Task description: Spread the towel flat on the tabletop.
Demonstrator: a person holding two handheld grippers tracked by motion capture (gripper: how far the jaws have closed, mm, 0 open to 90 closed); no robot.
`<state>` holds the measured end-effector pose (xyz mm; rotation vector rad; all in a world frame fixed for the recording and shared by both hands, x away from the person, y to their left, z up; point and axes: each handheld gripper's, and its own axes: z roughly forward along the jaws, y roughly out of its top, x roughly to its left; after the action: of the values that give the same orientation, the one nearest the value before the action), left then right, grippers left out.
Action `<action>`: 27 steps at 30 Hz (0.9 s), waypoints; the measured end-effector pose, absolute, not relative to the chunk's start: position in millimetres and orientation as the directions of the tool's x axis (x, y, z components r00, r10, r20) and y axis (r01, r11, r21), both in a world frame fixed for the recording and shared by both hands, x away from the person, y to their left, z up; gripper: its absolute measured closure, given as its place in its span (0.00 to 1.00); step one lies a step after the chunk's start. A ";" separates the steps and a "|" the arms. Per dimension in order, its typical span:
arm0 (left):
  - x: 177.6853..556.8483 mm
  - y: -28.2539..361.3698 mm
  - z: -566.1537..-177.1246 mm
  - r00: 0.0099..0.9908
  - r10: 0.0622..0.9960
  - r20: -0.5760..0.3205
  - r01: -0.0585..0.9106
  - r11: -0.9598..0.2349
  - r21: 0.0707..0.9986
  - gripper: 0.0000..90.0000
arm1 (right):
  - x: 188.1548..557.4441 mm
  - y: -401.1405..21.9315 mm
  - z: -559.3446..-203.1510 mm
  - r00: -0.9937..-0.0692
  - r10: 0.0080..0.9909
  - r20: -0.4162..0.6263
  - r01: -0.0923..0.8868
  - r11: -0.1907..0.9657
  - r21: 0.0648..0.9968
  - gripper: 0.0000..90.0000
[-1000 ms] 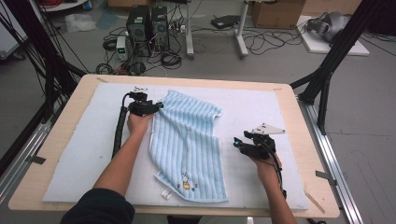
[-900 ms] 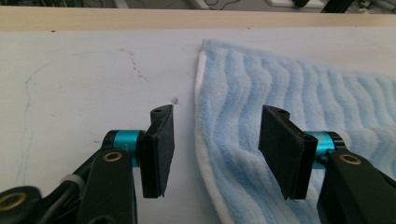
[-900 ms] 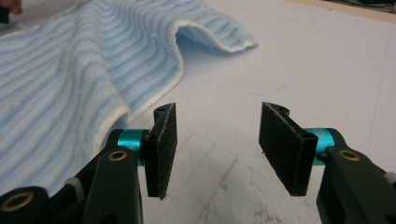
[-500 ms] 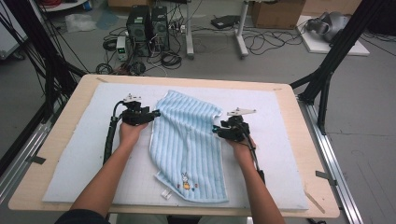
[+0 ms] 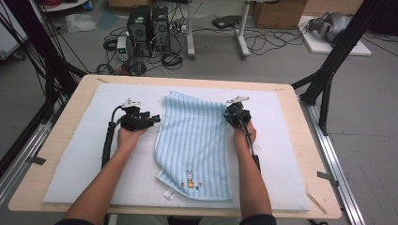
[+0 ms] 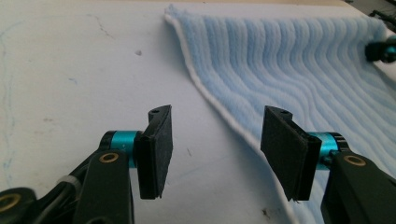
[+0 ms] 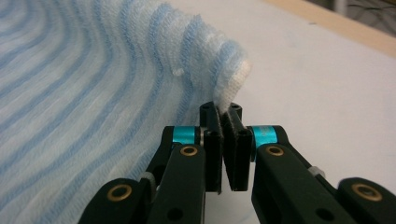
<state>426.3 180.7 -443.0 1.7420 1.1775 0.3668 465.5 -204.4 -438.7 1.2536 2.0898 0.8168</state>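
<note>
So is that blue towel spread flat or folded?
Folded: the towel lies doubled lengthwise on the mat, one far corner pinched in the right gripper.

Item under handling: one light blue towel [image 5: 195, 140], terry cloth with darker blue ribbed stripes running its length and a white hem along the edges. It lies spread on the pale mat, folded lengthwise, long axis running away from the person. The near end bears a small embroidered figure and a white tag at the hem. The far right corner [image 7: 231, 81] is bunched and lifted slightly off the mat; the left edge [image 6: 205, 88] rests flat.
</note>
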 end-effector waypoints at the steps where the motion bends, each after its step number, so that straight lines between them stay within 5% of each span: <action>1: 425.3 179.6 -442.3 0.497 0.830 -0.253 0.549 -0.074 0.833 0.48 | 467.6 -205.4 -437.9 -0.377 0.910 -0.169 0.562 0.371 0.739 0.97; 5: 419.4 170.9 -437.7 0.549 0.798 -0.250 0.538 -0.109 0.836 0.48 | 469.7 -209.0 -436.7 -0.347 0.929 -0.129 0.569 0.318 0.759 0.84; 20: 393.4 134.8 -451.1 0.674 0.718 -0.171 0.527 -0.306 0.793 0.48 | 399.8 -226.9 -422.5 -0.561 0.828 0.016 0.491 0.317 0.812 0.57; 23: 389.7 129.7 -450.3 0.707 0.701 -0.097 0.482 -0.376 0.792 0.75 | 394.6 -224.1 -431.4 -0.587 0.808 0.046 0.549 0.355 0.757 0.54; 24: 389.3 129.1 -450.4 0.717 0.692 -0.087 0.468 -0.385 0.795 0.91 | 394.7 -221.6 -434.0 -0.589 0.807 0.042 0.562 0.372 0.738 0.55; 27: 392.7 131.5 -450.5 0.680 0.725 -0.111 0.493 -0.340 0.800 0.96 | 397.1 -212.6 -440.3 -0.600 0.800 0.014 0.574 0.417 0.705 0.75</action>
<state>392.7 131.5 -450.5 2.0121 0.9395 0.3326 397.1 -212.6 -440.3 1.1853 2.3528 0.9801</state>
